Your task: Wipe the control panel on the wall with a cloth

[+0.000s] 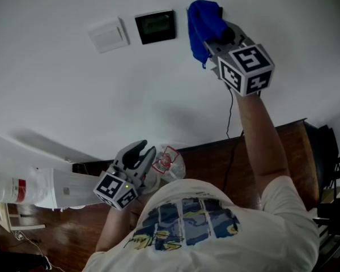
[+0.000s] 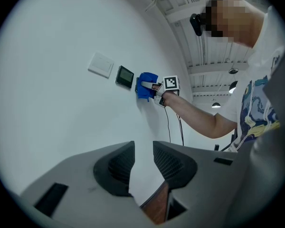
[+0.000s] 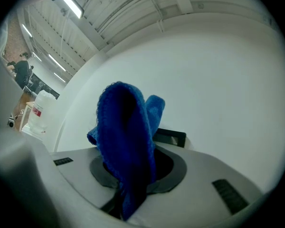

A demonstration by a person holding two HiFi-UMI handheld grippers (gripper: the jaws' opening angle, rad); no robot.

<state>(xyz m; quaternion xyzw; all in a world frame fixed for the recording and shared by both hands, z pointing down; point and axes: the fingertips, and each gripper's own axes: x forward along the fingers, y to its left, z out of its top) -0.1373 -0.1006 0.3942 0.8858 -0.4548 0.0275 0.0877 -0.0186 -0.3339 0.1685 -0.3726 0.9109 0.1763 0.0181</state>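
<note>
Dim, even light; fisheye edges

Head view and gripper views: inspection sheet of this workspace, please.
Surface: plain white wall.
Job's things: dark control panel; blue cloth beside it, not on it.
Clutter: white switch plate; clear bag lower down.
Grippers: right gripper shut on the blue cloth; left gripper open, empty, held low.
Cables: black cable hanging down the wall.
Surroundings: brown wooden top; white container.

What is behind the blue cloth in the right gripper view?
The white wall and one end of the dark control panel; the cloth covers its other end.
</note>
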